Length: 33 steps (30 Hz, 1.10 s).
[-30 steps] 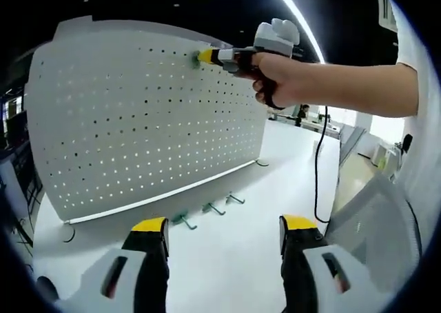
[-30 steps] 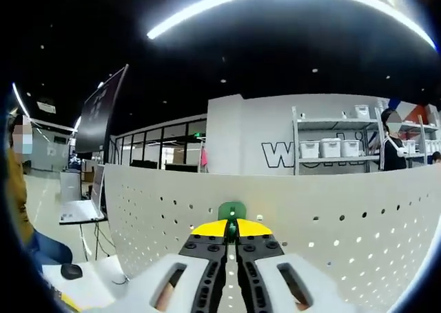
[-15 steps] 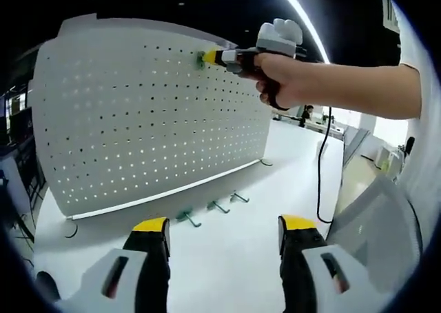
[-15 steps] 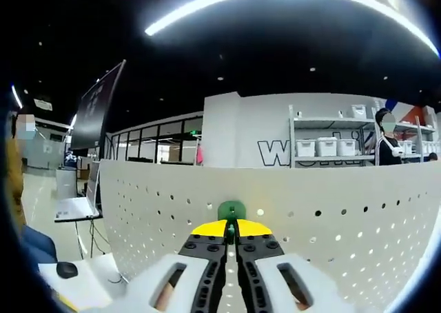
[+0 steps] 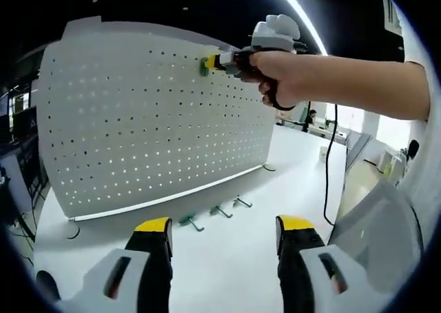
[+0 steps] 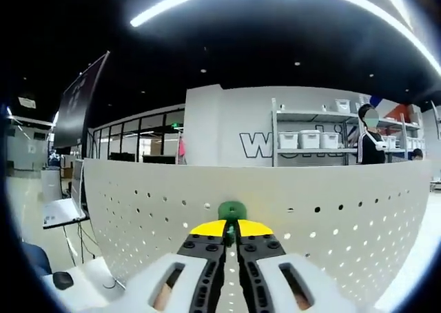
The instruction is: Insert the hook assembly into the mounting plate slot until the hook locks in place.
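Observation:
A white pegboard mounting plate (image 5: 138, 113) stands upright on the white table (image 5: 227, 258). My right gripper (image 6: 231, 228) is shut on a green hook (image 6: 232, 210), whose base presses against the plate's top row of holes (image 6: 275, 209). From the left gripper view, the right gripper (image 5: 222, 61) holds the green hook (image 5: 205, 66) at the plate's upper right, in a person's hand (image 5: 275, 75). My left gripper (image 5: 224, 231) stands open low over the table with nothing between its yellow-tipped fingers (image 5: 153, 225). Three spare green hooks (image 5: 213, 214) lie on the table near the plate's foot.
A black cable (image 5: 327, 161) hangs from the right gripper to the table's right side. A grey chair back (image 5: 375, 223) is at the right. Beyond the plate stand shelves with white bins (image 6: 310, 140), a person (image 6: 372, 137) and a laptop (image 6: 62, 213).
The right gripper view has shifted a little along the plate's top edge. The green hook stays pressed at the top row. The left gripper has barely moved.

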Available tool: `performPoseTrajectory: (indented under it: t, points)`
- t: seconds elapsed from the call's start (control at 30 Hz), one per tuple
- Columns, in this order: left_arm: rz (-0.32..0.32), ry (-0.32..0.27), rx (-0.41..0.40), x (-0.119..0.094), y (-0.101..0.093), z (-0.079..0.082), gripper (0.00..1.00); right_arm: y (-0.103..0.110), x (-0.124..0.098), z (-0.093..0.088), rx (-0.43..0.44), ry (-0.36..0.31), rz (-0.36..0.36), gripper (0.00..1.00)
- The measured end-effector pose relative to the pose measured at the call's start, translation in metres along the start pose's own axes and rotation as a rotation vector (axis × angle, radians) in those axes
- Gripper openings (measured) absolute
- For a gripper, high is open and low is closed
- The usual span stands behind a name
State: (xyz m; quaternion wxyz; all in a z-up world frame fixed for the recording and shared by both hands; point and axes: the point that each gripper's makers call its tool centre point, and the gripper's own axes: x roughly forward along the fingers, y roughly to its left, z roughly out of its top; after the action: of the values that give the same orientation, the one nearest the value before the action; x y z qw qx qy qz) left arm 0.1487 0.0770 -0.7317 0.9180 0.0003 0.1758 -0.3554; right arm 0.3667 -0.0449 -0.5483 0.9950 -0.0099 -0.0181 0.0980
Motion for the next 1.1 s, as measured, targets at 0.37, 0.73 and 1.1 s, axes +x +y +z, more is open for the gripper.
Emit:
performPoseTrajectory:
  t: [0.37, 0.73, 1.1]
  points:
    - [-0.02, -0.03, -0.012, -0.002, -0.003, 0.004, 0.62, 0.0, -0.001, -0.003, 0.028, 0.011, -0.072, 0.04]
    - [-0.028, -0.022, -0.02, -0.002, -0.006, 0.001, 0.62, 0.008, -0.005, -0.003, 0.052, -0.017, 0.018, 0.12]
    - [-0.039, -0.006, -0.006, 0.002, -0.009, 0.002, 0.63, 0.028, -0.009, 0.0, 0.15, -0.074, 0.194, 0.36]
